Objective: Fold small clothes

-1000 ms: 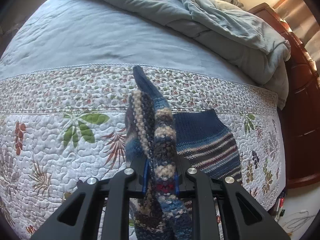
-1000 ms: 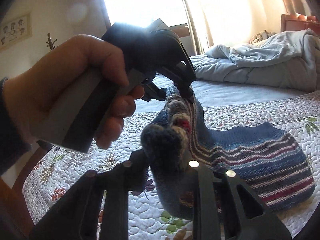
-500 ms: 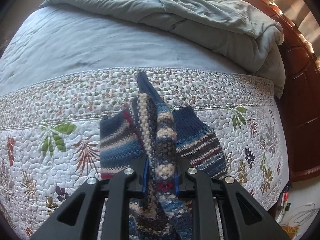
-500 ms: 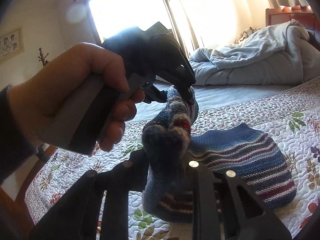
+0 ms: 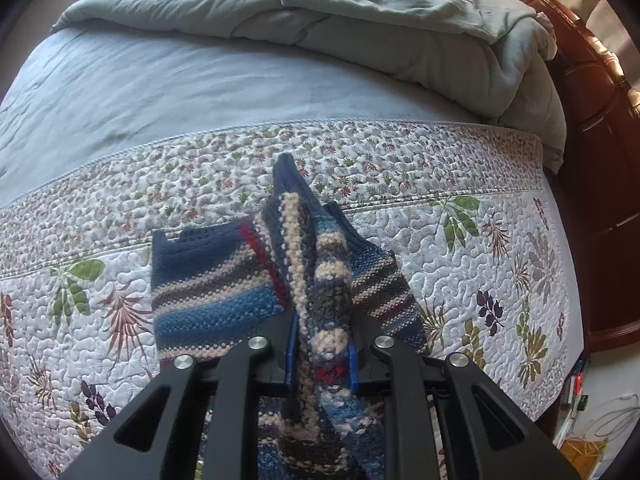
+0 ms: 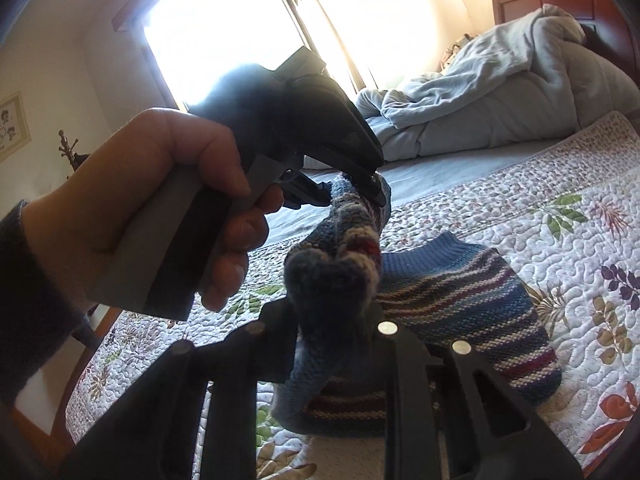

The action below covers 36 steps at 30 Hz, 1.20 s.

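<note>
Sweater (image 5: 208, 296), striped knit, now lies more doubled over on the floral quilt (image 5: 460, 280) than a second ago; its left half shows more. Left gripper (image 5: 322, 344) pinches a bunched edge above the quilt. Right gripper (image 6: 332, 320) likewise clamps a raised fold just beside the left one; a hand (image 6: 160, 200) holds that gripper.

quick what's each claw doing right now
Left claw: closed on a bunched edge of the sweater.
Right claw: closed on another bunched part of the sweater.
</note>
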Tool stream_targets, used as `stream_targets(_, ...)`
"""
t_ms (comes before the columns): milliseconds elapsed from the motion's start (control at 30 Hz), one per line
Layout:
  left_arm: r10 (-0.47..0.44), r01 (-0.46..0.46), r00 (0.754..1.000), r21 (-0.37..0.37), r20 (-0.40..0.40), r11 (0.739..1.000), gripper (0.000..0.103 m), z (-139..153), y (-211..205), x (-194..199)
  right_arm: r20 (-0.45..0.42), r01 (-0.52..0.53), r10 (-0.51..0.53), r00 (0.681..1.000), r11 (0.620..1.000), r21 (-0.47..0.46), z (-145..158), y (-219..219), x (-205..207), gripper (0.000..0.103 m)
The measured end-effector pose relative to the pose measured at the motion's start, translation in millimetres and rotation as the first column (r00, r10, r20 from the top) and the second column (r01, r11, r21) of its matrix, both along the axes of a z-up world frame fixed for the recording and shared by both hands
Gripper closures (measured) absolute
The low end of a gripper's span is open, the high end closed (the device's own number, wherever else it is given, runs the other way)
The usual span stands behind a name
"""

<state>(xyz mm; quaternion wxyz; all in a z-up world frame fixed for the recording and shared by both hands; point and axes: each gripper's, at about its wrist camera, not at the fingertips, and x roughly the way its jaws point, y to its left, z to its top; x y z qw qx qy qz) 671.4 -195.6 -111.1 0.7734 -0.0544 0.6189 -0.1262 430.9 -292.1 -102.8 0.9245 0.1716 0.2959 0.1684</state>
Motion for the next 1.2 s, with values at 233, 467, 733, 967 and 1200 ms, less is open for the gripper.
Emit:
stream_targets(233, -0.025, 0.025, 0.999, 0.025, -0.021, 0.999, 0.085, -16, -32, 4, -0.061, 0.030, -0.027, 0.998, 0.998, 0.049, -15, -35, 4, 0.084)
stream_targets(467, -0.048, 0.050, 0.998, 0.040, -0.048, 0.998, 0.085, -42, -63, 5, -0.119, 0.063, -0.055, 0.991, 0.996, 0.068, -33, -63, 4, 0.084)
stream_targets(733, -0.070, 0.075, 0.995, 0.069, -0.072, 0.995, 0.085, -63, -92, 6, -0.173, 0.093, -0.076, 0.982, 0.991, 0.093, -55, -91, 7, 0.084)
stream_targets(967, -0.101, 0.111, 0.991, 0.122, -0.090, 0.986, 0.085, -82, -119, 6, -0.227, 0.106, -0.080, 0.971, 0.989, 0.105, -78, -110, 8, 0.084)
stream_targets(1200, -0.137, 0.144, 0.988, 0.114, -0.071, 0.983, 0.062, -96, -129, 5, -0.284, 0.125, -0.074, 0.956, 0.979, 0.164, -96, -122, 13, 0.083)
